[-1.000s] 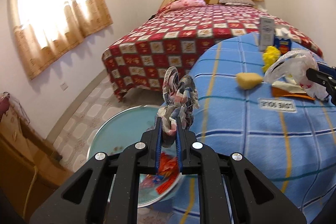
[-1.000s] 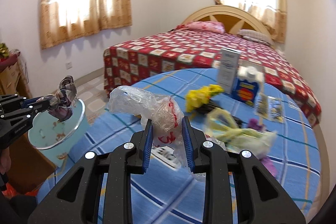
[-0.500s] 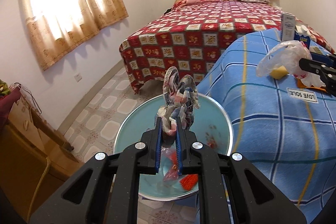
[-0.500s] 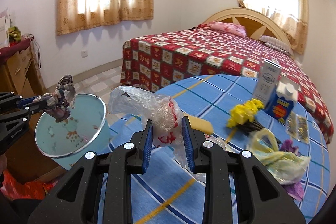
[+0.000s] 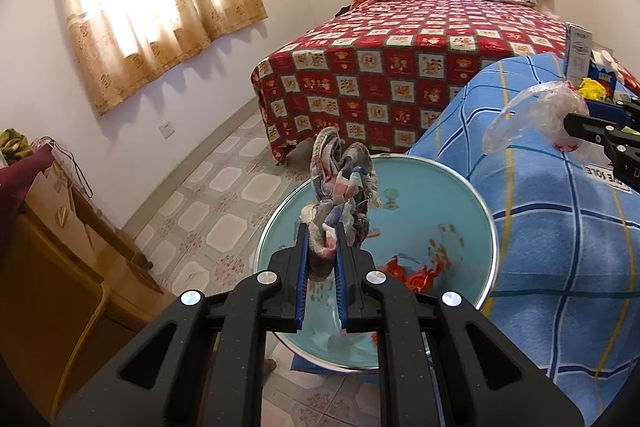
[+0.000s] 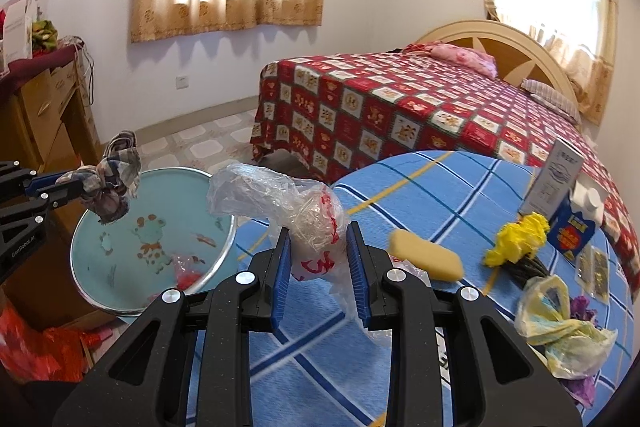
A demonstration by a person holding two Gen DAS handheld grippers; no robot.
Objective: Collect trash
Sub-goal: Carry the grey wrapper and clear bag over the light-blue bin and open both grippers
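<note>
My left gripper (image 5: 320, 251) is shut on a crumpled checked rag (image 5: 340, 183), which hangs over the light-blue trash bin (image 5: 472, 215) on the floor. Red scraps (image 5: 416, 277) lie inside the bin. My right gripper (image 6: 318, 255) is shut on a clear plastic bag with red print (image 6: 288, 203), held above the table's left edge beside the bin (image 6: 120, 251). The left gripper (image 6: 70, 189) with its rag (image 6: 114, 177) shows at the left of the right wrist view. The bag (image 5: 536, 115) also shows at the right of the left wrist view.
The blue checked tablecloth (image 6: 400, 187) carries a yellow sponge (image 6: 426, 261), yellow crumpled paper (image 6: 516, 239), a blue carton (image 6: 572, 229), a white box (image 6: 554, 179) and a yellowish plastic bag (image 6: 564, 335). A red-quilted bed (image 6: 400, 103) stands behind; a wooden cabinet (image 5: 52, 247) sits left.
Both grippers moved left, off the table side toward the bin. The rag now hangs over the bin's opening, and the bag has come to the table's edge. Both grips are unchanged.
</note>
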